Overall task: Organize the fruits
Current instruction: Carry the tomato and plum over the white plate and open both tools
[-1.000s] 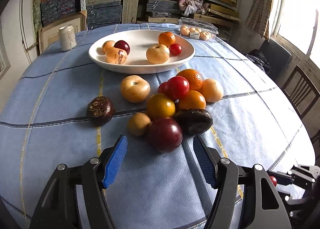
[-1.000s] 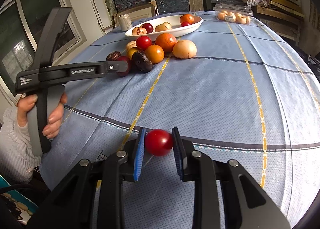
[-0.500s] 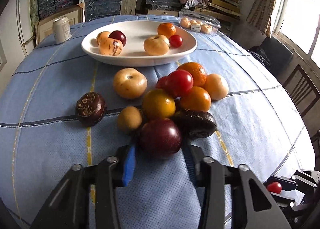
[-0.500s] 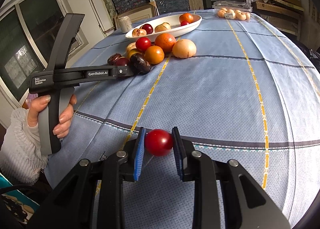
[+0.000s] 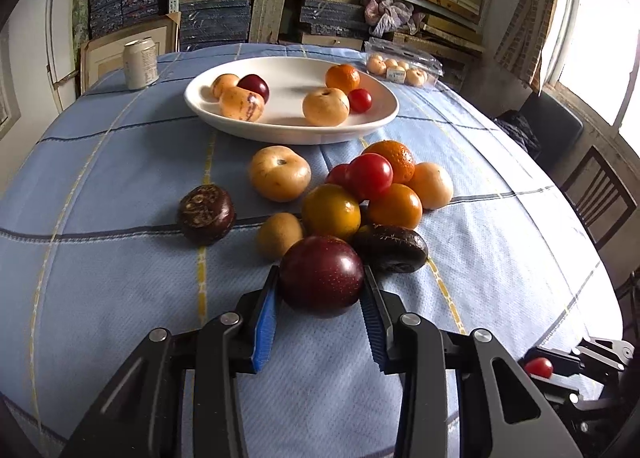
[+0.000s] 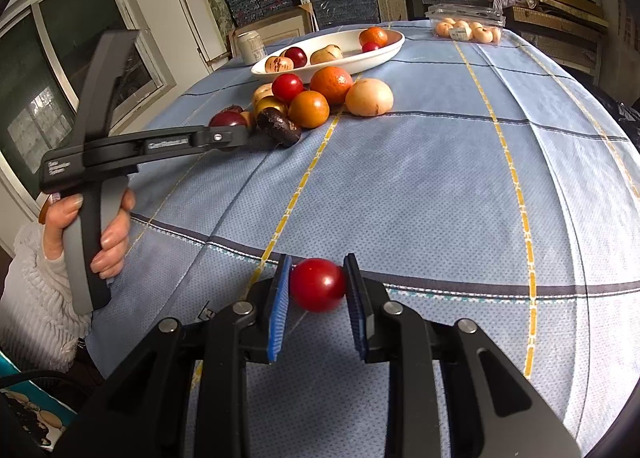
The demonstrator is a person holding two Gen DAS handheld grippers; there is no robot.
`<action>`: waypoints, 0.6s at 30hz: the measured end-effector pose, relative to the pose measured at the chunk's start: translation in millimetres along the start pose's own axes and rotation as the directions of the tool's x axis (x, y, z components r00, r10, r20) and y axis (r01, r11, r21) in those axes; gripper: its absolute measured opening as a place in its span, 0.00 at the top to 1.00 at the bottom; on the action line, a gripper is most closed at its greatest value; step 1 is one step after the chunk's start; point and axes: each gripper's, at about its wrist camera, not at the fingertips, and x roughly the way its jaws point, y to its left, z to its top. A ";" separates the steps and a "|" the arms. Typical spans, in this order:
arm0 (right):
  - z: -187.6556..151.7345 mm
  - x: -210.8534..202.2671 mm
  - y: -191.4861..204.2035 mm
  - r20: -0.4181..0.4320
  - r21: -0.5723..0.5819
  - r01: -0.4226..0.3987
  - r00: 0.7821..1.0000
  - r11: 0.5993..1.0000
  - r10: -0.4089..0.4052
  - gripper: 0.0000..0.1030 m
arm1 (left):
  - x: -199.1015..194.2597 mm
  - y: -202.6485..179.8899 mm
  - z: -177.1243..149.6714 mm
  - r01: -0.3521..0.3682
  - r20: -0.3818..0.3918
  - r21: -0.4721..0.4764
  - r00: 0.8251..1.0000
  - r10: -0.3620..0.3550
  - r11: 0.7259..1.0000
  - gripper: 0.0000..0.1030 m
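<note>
While the left gripper [image 5: 320, 300] pinches the dark red plum [image 5: 321, 276] across its widest part at the near edge of the fruit pile, its blue ribbed pads [image 5: 265, 318] press both flanks. That plum looks smooth, glossy and round, probably firm yet bruisable, so a gentle squeeze on the equator suits it. Just beside it lie a wrinkled dark fruit [image 5: 390, 253], a matte brown one [image 5: 279, 235] and waxy oranges [image 5: 394, 205] on the woven blue tablecloth [image 5: 120, 298]; the glazed white plate [image 5: 288, 129] sits behind, partly filled. Well apart to the right, the right gripper [image 6: 317, 290] clamps a small shiny red tomato [image 6: 318, 284], likely light, thin-skinned and slippery, above the cloth.
</note>
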 end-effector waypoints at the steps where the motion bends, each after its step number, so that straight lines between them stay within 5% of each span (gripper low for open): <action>1: 0.0 0.1 -0.1 -0.001 0.001 -0.001 1.000 1.000 0.001 0.75 | -3.1 1.6 -1.1 0.000 0.004 -0.005 1.000 0.000 1.000 0.62; 10: 32.9 -16.1 -15.1 0.047 0.034 0.003 0.999 0.999 -0.005 0.75 | -41.0 22.4 31.7 -0.092 0.088 0.003 0.992 0.092 0.996 0.62; 18: 153.9 -34.4 -23.1 0.252 0.024 0.015 0.967 1.000 -0.021 0.75 | -51.5 25.6 115.8 -0.131 0.188 -0.014 0.973 0.131 0.991 0.62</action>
